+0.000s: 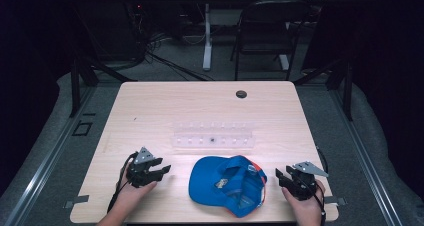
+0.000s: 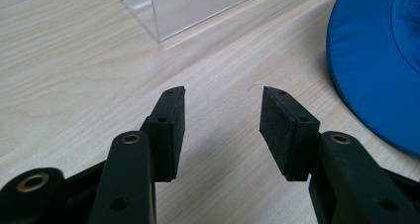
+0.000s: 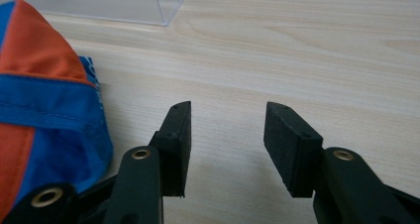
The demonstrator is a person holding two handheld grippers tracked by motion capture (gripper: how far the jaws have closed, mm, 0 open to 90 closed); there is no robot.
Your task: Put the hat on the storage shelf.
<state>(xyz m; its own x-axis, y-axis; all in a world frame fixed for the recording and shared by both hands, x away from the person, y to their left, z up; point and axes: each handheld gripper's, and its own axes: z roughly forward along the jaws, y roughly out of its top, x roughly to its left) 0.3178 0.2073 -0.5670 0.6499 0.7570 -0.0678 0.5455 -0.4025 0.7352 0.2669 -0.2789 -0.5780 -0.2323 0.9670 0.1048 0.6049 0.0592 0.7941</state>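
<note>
No brand, label or legible writing can be made out on any item; a small pale patch inside the cap (image 1: 227,184) is too small to read.

The cap, blue with orange panels, lies on the wooden table (image 1: 150,106) at the near edge, centre, apparently upside down with its inside facing up. A clear plastic rack (image 1: 212,135) stands just beyond it, toward the far side, apart from the cap.

The left hand (image 1: 131,193) enters from the near edge and holds the left gripper (image 1: 162,170) low over the table, to the left of the cap, jaws pointing right toward it. In the left gripper view the jaws stand well apart with bare table between them and grip nothing; the cap's blue brim (image 2: 376,70) lies to the right, clear of the pads.

The right hand (image 1: 306,206) holds the right gripper (image 1: 278,175) near the table's near right corner, jaws pointing left toward the cap. In the right gripper view the jaws stand wide apart over bare wood and hold nothing; the cap's crown lies just beside the left jaw, contact cannot be determined.
</note>
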